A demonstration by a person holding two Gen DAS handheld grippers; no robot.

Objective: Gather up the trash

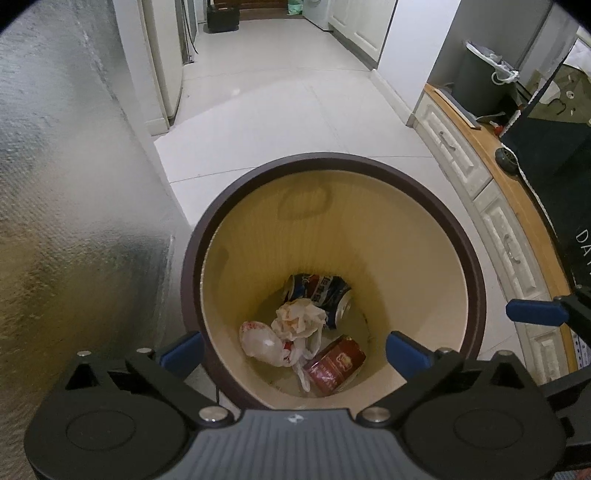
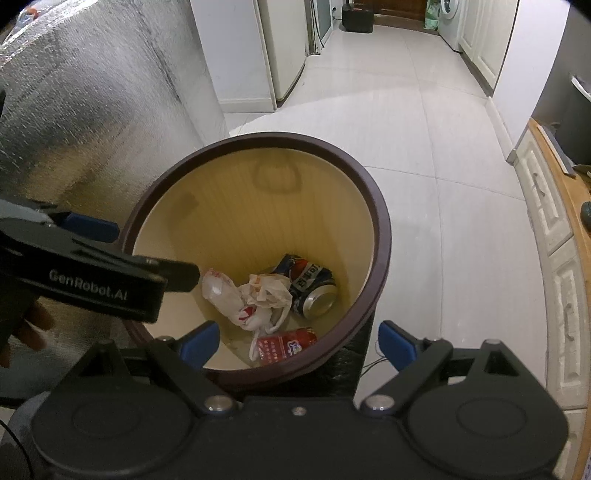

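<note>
Trash bin (image 2: 380, 236) — can (image 2: 310, 288), wrappers (image 2: 255, 295), open tool (image 2: 295, 341)

floor: pale square tiles (image 1: 280, 110), running away into a corridor, with a soft glare in the middle
left side: a tall surface clad in silvery quilted foil (image 1: 74, 147)
corridor left: a white fridge-like cabinet (image 2: 280, 48) against a white wall
corridor end: a dark box (image 2: 357, 16) on the floor before a brown door; a washing machine (image 2: 448, 14) to its right
right side: white panelled cabinets (image 1: 461, 158) with metal handles under a wooden worktop (image 1: 517, 192)
worktop: a dark grey bin (image 1: 476, 81) with a white liner
</note>
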